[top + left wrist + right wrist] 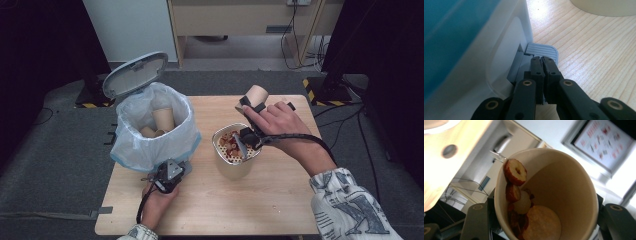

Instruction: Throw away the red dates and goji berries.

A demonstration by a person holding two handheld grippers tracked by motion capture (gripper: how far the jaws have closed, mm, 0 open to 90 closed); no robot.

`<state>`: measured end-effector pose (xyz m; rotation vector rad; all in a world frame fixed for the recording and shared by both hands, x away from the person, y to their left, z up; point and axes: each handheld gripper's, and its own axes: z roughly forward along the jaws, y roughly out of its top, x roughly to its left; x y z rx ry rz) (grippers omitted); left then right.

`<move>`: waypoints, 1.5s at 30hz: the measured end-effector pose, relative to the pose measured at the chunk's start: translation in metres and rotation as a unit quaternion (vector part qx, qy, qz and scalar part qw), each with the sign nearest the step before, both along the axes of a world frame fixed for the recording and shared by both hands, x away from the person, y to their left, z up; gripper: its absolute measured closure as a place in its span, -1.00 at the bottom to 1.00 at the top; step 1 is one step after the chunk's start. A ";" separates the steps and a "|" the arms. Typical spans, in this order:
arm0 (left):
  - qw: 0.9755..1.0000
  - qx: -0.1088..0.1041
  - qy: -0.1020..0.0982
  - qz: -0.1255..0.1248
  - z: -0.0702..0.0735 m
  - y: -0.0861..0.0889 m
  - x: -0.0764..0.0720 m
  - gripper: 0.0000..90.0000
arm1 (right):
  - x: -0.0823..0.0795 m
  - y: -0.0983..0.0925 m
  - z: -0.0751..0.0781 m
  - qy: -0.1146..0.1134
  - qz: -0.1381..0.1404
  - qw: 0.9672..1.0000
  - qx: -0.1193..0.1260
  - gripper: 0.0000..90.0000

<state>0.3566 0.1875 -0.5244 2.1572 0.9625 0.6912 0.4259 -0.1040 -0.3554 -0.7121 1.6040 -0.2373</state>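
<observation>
beside the lined bin [150,127], strainer tub [235,160], open lid [135,74]

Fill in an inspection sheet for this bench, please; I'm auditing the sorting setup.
Surface: wooden table, bare at the front.
Job's things: paper cup tipped over a strainer tub holding red fruit slices; dried slices cling inside the cup.
Clutter: bin with its lid up, cups inside.
Grippers: right gripper shut on the paper cup; left gripper shut, tips on the bin's pedal.
Cables: one trails from the right gripper; more on the floor behind.
Surroundings: grey carpet, cabinet, dark stands.
</observation>
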 end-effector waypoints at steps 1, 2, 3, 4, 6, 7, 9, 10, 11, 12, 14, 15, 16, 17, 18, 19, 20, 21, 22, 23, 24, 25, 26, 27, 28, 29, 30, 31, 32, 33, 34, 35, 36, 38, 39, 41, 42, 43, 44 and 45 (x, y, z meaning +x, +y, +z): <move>1.000 0.001 0.000 0.000 0.000 0.000 0.000 0.93 | 0.001 -0.001 0.004 -0.009 -0.004 1.000 0.011 -0.16; 1.000 0.001 0.000 0.000 0.000 0.000 0.000 0.93 | 0.002 0.000 0.005 -0.011 -0.004 1.000 0.012 -0.16; 1.000 -0.001 0.001 0.000 0.000 0.000 0.000 0.93 | 0.002 0.001 0.000 -0.007 -0.003 1.000 0.005 -0.16; 1.000 -0.001 0.000 0.000 0.000 0.000 0.000 0.93 | -0.001 0.003 -0.009 -0.002 0.001 1.000 -0.018 -0.16; 1.000 -0.003 0.002 0.001 0.000 0.000 0.000 0.93 | -0.004 0.006 -0.023 0.008 0.011 0.999 -0.043 -0.16; 1.000 -0.003 0.002 0.000 0.000 0.000 0.000 0.93 | -0.003 0.005 -0.021 0.006 0.010 0.999 -0.040 -0.16; 1.000 -0.002 0.001 0.000 0.000 0.000 0.000 0.93 | 0.001 0.003 -0.009 -0.004 -0.004 1.000 -0.008 -0.16; 1.000 -0.001 0.001 0.000 0.000 0.000 0.000 0.93 | 0.001 0.003 -0.008 -0.008 -0.006 1.000 -0.004 -0.16; 1.000 -0.001 0.000 0.000 0.000 0.000 0.000 0.93 | 0.000 0.003 -0.014 -0.004 0.000 1.000 -0.027 -0.16; 1.000 -0.002 0.002 0.000 0.000 0.000 0.000 0.93 | -0.003 0.004 -0.023 0.003 0.003 0.998 -0.066 -0.16; 1.000 -0.003 0.003 0.000 0.000 0.000 0.000 0.93 | -0.004 0.005 -0.033 0.011 0.013 0.995 -0.099 -0.16; 1.000 -0.002 0.001 0.000 0.000 0.000 0.000 0.93 | -0.005 0.006 -0.032 0.013 0.008 0.997 -0.080 -0.16; 1.000 -0.001 0.001 0.000 0.000 0.000 0.000 0.93 | -0.003 0.003 -0.031 0.016 0.001 0.999 -0.048 -0.16; 1.000 0.000 0.001 0.000 0.000 0.000 0.000 0.93 | -0.002 0.003 -0.027 0.012 -0.001 0.999 -0.035 -0.16; 1.000 0.000 0.000 0.000 0.000 0.000 0.000 0.93 | -0.001 0.004 -0.024 0.008 0.005 0.999 -0.040 -0.16; 1.000 0.000 0.000 0.000 0.000 0.000 0.000 0.93 | -0.002 0.004 -0.024 0.007 0.004 0.999 -0.046 -0.16; 1.000 -0.002 0.001 0.000 0.000 0.000 0.000 0.93 | -0.003 0.003 -0.025 0.009 0.004 0.999 -0.045 -0.16; 1.000 -0.003 0.002 0.000 0.000 0.000 0.000 0.93 | -0.004 0.004 -0.023 0.006 0.008 0.999 -0.050 -0.16; 1.000 -0.004 0.001 0.000 0.000 0.000 0.000 0.93 | -0.004 0.004 -0.020 0.003 0.008 0.999 -0.045 -0.16; 1.000 -0.003 0.001 0.000 0.000 0.000 0.000 0.93 | -0.002 0.003 -0.017 0.001 0.006 0.999 -0.036 -0.16; 1.000 -0.002 0.000 0.000 0.000 0.000 0.000 0.93 | -0.001 0.003 -0.015 0.000 0.003 0.999 -0.033 -0.16; 1.000 0.000 0.000 0.000 0.000 0.000 0.000 0.93 | -0.001 0.002 -0.015 -0.004 0.003 0.999 -0.034 -0.16; 1.000 -0.001 0.000 0.000 0.000 0.000 0.000 0.93 | -0.002 0.002 -0.018 -0.005 0.003 0.999 -0.045 -0.16; 1.000 -0.002 0.000 0.000 0.000 0.000 0.000 0.93 | -0.003 0.002 -0.021 -0.006 0.001 0.998 -0.063 -0.16; 1.000 -0.002 0.000 0.000 0.000 0.000 0.000 0.93 | -0.004 0.003 -0.023 -0.003 0.003 0.998 -0.069 -0.16; 1.000 -0.002 0.000 0.000 0.000 0.000 0.000 0.93 | -0.004 0.002 -0.023 -0.002 0.004 0.998 -0.060 -0.16; 1.000 -0.003 0.001 0.000 0.000 0.000 0.000 0.93 | -0.003 0.002 -0.022 -0.002 0.003 0.999 -0.051 -0.16; 1.000 -0.003 0.001 0.000 0.000 0.000 0.000 0.93 | -0.002 0.001 -0.019 -0.002 0.000 0.999 -0.043 -0.16; 1.000 -0.001 0.000 0.000 0.000 0.000 0.000 0.92 | -0.001 0.000 -0.017 -0.001 -0.002 0.999 -0.036 -0.16; 1.000 -0.002 0.000 0.000 0.000 0.000 0.000 0.92 | 0.000 -0.001 -0.017 -0.003 -0.004 0.999 -0.033 -0.16; 1.000 -0.004 0.001 0.001 0.000 0.000 0.000 0.93 | 0.000 -0.001 -0.017 0.000 -0.004 0.999 -0.036 -0.16; 1.000 -0.004 0.001 0.000 0.000 0.000 0.000 0.92 | 0.000 -0.002 -0.018 0.002 -0.003 0.999 -0.035 -0.16; 1.000 -0.003 0.001 0.000 0.000 0.000 0.000 0.92 | -0.001 -0.002 -0.018 0.005 -0.003 0.999 -0.033 -0.16; 1.000 -0.002 0.001 0.000 0.000 0.000 0.000 0.92 | -0.001 -0.002 -0.016 0.013 -0.007 1.000 -0.017 -0.16; 1.000 -0.001 0.000 0.000 0.000 0.000 0.000 0.92 | -0.001 -0.002 -0.015 0.016 -0.006 1.000 -0.008 -0.16; 1.000 -0.002 0.001 0.000 0.000 0.000 0.000 0.92 | 0.000 -0.002 -0.013 0.025 -0.005 1.000 0.012 -0.17; 1.000 -0.003 0.000 0.000 0.000 0.000 0.000 0.92 | 0.000 -0.002 -0.012 0.030 -0.006 0.999 0.026 -0.17; 1.000 -0.002 0.000 0.000 0.000 0.000 0.000 0.92 | 0.000 -0.003 -0.012 0.039 -0.013 0.998 0.051 -0.17; 1.000 -0.002 0.000 0.000 0.000 0.000 0.000 0.92 | 0.001 -0.002 -0.009 0.038 -0.009 0.998 0.051 -0.17; 1.000 -0.002 0.000 0.000 0.000 0.000 0.000 0.92 | 0.001 -0.002 -0.007 0.042 -0.010 0.997 0.058 -0.17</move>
